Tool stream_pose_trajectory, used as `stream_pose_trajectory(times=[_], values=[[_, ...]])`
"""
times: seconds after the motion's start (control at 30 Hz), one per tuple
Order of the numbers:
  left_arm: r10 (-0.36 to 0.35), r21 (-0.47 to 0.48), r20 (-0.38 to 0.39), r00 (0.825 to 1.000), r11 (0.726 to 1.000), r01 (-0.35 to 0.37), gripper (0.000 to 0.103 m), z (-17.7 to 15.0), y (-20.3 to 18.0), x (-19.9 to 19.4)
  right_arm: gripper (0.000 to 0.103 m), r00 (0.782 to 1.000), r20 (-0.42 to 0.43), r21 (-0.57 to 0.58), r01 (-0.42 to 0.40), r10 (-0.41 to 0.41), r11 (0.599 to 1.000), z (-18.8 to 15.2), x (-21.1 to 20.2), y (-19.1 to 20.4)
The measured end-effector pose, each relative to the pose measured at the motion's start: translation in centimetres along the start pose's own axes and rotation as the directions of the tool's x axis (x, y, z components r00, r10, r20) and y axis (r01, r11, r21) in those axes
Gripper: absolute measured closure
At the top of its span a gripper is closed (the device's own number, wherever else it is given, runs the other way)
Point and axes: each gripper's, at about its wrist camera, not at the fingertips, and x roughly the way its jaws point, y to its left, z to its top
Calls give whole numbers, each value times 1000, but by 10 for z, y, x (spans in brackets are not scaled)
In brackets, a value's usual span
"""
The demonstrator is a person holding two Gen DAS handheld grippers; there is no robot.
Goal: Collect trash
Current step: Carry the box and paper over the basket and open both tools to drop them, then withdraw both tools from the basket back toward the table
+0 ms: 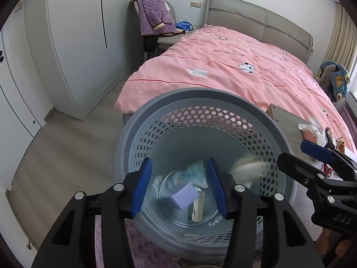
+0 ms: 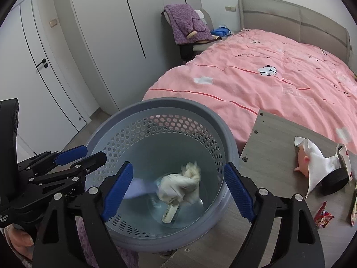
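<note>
A grey perforated trash basket (image 1: 200, 96) (image 2: 160, 105) stands beside the bed. Both grippers hover over its mouth. My left gripper (image 1: 179, 187) is open and empty; a lilac box (image 1: 184, 195) is in mid-fall inside the basket, blurred in the right wrist view (image 2: 138, 188). My right gripper (image 2: 178, 192) is open and empty; a crumpled white tissue wad (image 2: 183, 185) (image 1: 247, 170) is blurred, falling into the basket. Wrappers (image 1: 196, 208) lie on the basket bottom. More trash lies on the wooden table (image 2: 272, 147): a white tissue (image 2: 316, 163) and a red wrapper (image 2: 323, 217).
A bed with a pink duvet (image 1: 234, 67) lies behind the basket. White wardrobes (image 1: 73, 44) line the left wall. A chair with a purple garment (image 1: 154, 15) stands by the headboard. A pink toy (image 2: 302, 160) and a black round object (image 2: 334, 181) are on the table.
</note>
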Motion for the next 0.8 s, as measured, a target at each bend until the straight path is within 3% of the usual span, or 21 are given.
stream_pose_trajectory(times=[0.43, 0.53, 0.8], values=[[32, -2, 20, 999, 999, -32, 46, -3, 4, -10, 21, 1000, 9, -3, -2, 2, 1000, -3, -6, 4], [39, -3, 28, 999, 999, -38, 39, -4, 4, -13, 21, 1000, 12, -2, -2, 2, 1000, -3, -8, 4], [46, -4, 24, 999, 999, -46, 33, -5, 6, -17, 19, 1000, 12, -2, 4, -4, 1000, -5, -11, 4]])
